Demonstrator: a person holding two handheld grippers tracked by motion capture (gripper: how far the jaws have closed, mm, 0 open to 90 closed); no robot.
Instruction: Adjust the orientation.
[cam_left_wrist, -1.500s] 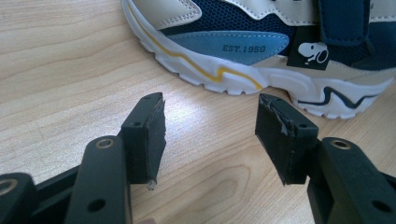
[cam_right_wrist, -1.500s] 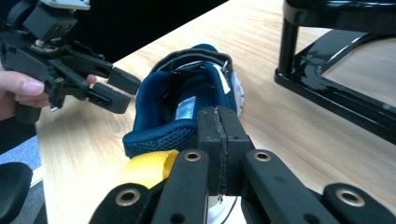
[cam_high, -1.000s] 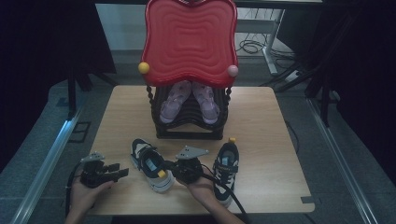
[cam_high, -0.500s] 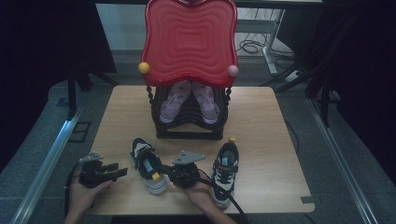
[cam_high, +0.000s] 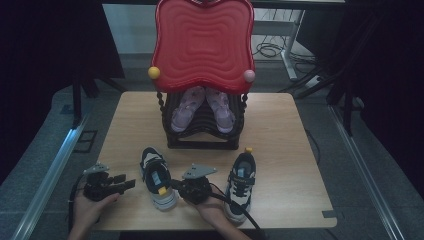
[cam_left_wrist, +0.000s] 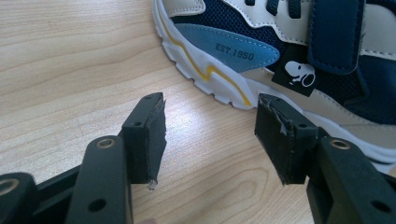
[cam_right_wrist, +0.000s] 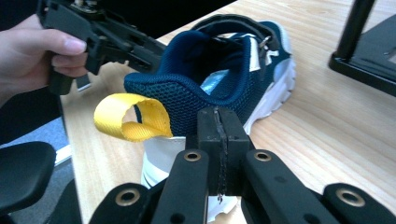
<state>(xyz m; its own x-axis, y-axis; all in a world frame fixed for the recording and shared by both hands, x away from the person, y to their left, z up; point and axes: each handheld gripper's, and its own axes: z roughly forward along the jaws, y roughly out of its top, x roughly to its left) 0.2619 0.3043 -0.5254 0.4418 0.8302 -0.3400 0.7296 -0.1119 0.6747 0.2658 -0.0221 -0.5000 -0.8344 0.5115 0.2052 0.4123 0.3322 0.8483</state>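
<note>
Here, a light wooden table (cam_high: 280, 150) stands on a grey floor, with dark curtains at both sides and cables on the floor beyond it. At the table's far middle sits a black ribbed shoe rack (cam_high: 202, 127) under a red wavy panel (cam_high: 202, 42) with a yellow knob and a pink knob; 2 lilac children's shoes (cam_high: 202, 107) rest on it.

Near the front edge lie 2 navy-and-cream sneakers. The left sneaker (cam_high: 157, 177) lies between the grippers; its side panel reads "EST.1990" (cam_left_wrist: 235, 50), and a black tag beside the strap bears a white cartoon dog (cam_left_wrist: 299, 74). The right sneaker (cam_high: 241, 182) lies just right of the right gripper, toe toward the rack.

The left gripper (cam_high: 117, 182) rests at the front left, jaws spread and empty, pointed at the left sneaker's sole. The right gripper (cam_right_wrist: 218, 135) has its jaws clenched together at that sneaker's heel, beside the yellow pull loop (cam_right_wrist: 128, 119); whether they pinch any fabric, I cannot tell.
</note>
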